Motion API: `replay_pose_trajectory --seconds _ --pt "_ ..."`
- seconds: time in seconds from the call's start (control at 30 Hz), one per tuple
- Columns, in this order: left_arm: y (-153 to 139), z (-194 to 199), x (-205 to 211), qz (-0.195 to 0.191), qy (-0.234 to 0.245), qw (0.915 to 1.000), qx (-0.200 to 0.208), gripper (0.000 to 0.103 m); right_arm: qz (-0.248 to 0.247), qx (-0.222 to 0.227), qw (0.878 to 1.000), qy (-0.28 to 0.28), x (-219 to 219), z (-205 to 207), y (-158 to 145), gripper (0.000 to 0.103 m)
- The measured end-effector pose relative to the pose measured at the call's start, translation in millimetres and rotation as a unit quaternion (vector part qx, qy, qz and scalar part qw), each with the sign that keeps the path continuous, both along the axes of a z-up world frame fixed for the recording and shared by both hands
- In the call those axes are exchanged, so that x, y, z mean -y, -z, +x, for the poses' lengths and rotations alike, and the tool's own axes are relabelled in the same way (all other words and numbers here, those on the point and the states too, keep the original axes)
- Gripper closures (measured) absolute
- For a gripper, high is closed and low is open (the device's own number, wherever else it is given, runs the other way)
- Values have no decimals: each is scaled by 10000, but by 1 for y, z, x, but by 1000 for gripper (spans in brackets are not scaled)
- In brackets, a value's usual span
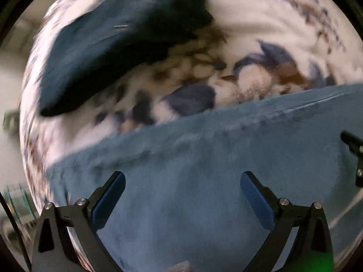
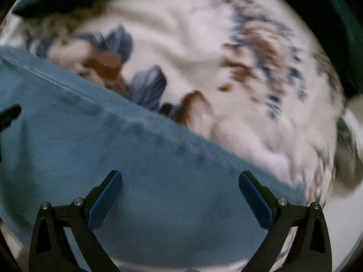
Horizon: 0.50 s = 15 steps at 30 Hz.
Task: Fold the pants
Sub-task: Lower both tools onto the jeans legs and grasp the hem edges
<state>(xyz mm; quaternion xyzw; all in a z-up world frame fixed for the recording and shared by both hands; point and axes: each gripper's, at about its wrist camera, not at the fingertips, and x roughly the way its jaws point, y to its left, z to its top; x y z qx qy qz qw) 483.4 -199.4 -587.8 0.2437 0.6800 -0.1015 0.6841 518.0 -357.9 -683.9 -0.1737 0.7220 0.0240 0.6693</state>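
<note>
The left hand-held gripper [image 1: 182, 179] hangs spread wide above the blue pants [image 1: 204, 158], pinching nothing. The right hand-held gripper [image 2: 180, 178] is spread over the same pants [image 2: 113, 147]. They lie on a floral bedspread [image 2: 192, 34]; a dark cushion [image 1: 118, 45] sits at ten o'clock.

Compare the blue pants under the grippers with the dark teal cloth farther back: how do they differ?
The pants are a lighter, faded blue; the teal cloth is much darker. The pants lie spread right below the open left gripper and the open right gripper; the teal cloth lies farther off, untouched. The pants show a stitched seam; the cloth looks plain, though blurred. Both rest on the floral sheet.
</note>
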Motion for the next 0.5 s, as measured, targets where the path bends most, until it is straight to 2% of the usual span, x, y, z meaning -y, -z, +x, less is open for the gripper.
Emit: replay_pose_trajectory --seconds 0.07,0.13,0.17,0.2,0.23,0.3,0.33,0.37,0.4,0.47,0.5 --pt "16 8 7 28 372 9993 -94 0 96 -163 9997 -180 -2 13 20 0" --pt "20 16 10 -116 582 9981 -147 0 278 -249 9991 -224 -2 23 27 0" --pt "18 19 10 -275 690 9972 -116 4 418 -267 9986 -195 0 29 29 1" --pt "17 21 10 -423 832 9955 -160 9 570 -265 9980 -113 2 33 30 7" --pt "15 22 10 -607 955 9930 -332 25 680 -256 9973 -56 3 35 31 13" --pt "3 18 7 -911 1119 9888 -394 50 914 -174 9956 55 2 35 28 37" --pt "-3 13 5 -980 1222 9869 -377 69 979 -111 9951 116 2 32 26 45" --pt "-10 9 3 -951 1299 9865 -285 78 1011 -51 9947 184 0 29 23 57" --pt "-14 5 0 -941 1310 9866 -238 84 973 39 9950 226 1 23 17 72" --pt "-26 -1 -8 -961 1213 9879 -123 94 963 164 9946 350 3 15 10 89" --pt "-36 -4 -15 -1004 1114 9887 -66 96 1023 194 9936 449 6 12 6 93"
